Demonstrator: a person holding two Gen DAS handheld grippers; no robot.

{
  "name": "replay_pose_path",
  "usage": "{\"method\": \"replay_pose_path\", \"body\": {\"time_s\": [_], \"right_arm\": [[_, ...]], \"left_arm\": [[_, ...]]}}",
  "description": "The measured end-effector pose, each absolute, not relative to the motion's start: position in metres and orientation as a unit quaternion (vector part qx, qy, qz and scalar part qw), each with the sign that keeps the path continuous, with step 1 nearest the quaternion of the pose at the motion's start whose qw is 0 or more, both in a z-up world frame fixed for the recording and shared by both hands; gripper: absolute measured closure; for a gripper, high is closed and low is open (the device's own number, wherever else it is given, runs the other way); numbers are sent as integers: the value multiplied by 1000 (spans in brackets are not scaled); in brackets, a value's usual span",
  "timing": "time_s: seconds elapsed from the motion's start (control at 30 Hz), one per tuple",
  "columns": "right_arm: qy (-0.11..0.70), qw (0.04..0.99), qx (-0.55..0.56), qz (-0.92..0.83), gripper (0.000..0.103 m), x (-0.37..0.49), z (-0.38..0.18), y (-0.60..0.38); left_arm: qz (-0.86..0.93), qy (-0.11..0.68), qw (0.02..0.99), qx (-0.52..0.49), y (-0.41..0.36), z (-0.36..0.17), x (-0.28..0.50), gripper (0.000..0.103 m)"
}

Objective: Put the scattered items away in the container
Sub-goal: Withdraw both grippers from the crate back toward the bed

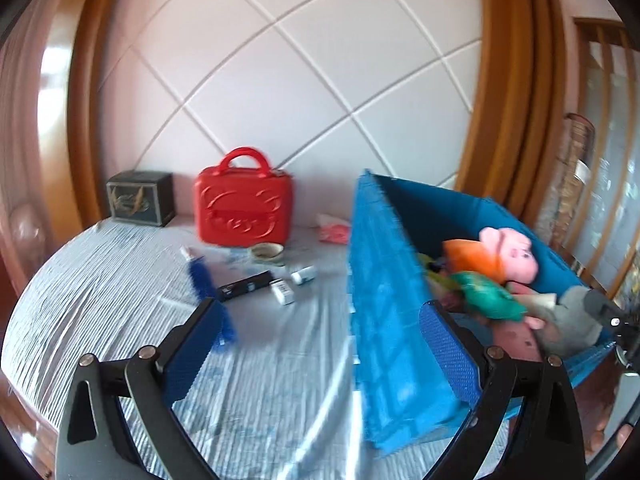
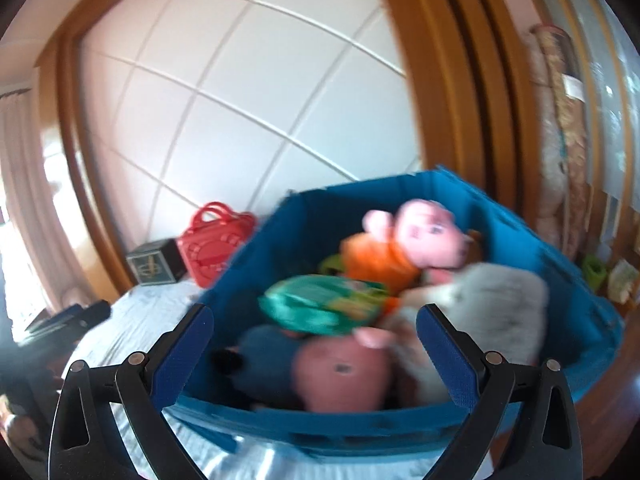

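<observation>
A blue crate [image 1: 384, 304] stands on the bed at the right; it also fills the right wrist view [image 2: 520, 248]. It holds a pink pig plush in orange [image 1: 504, 256] [image 2: 416, 236], a green packet [image 1: 488, 296] [image 2: 320, 304], a grey plush [image 2: 496, 300] and a pink toy [image 2: 344, 372]. Scattered on the sheet lie a blue brush [image 1: 204, 280], a black bar [image 1: 244, 286], a white box [image 1: 283, 292], a small bottle [image 1: 304, 274] and a bowl [image 1: 267, 252]. My left gripper [image 1: 324, 344] is open and empty by the crate's left wall. My right gripper [image 2: 316, 356] is open and empty above the crate.
A red case [image 1: 244, 208] and a dark box [image 1: 140, 198] stand against the padded headboard. A pink packet [image 1: 334, 232] lies behind the crate. The striped sheet [image 1: 120, 280] stretches to the left. Wooden frame and shelves are at the right.
</observation>
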State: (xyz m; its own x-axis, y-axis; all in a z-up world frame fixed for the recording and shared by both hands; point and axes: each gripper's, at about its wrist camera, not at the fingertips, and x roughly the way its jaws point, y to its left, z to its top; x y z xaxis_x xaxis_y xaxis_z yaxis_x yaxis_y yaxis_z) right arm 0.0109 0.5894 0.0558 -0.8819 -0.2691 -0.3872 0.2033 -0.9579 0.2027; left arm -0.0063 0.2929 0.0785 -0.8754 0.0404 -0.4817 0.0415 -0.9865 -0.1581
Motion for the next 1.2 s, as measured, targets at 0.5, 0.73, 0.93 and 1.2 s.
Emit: {"method": "replay_pose_path", "body": {"time_s": [0.5,0.73,0.93,1.2], "right_arm": [[-38,157,159,-974,0,1,72,359],[-17,144,256,-956,0,-37,28,293],[1,150,310,-939,0,-74,-11,266],[-9,155,391,-907,0,-156,-77,265]], "left_arm": [[-953,91,59,284,56,30,-51,3],[-929,107,52,349,8,-20,-90,3],[-913,104,61,389,-1,-48,-112,3],[-877,123,69,459,11,-81,-163,3]]}}
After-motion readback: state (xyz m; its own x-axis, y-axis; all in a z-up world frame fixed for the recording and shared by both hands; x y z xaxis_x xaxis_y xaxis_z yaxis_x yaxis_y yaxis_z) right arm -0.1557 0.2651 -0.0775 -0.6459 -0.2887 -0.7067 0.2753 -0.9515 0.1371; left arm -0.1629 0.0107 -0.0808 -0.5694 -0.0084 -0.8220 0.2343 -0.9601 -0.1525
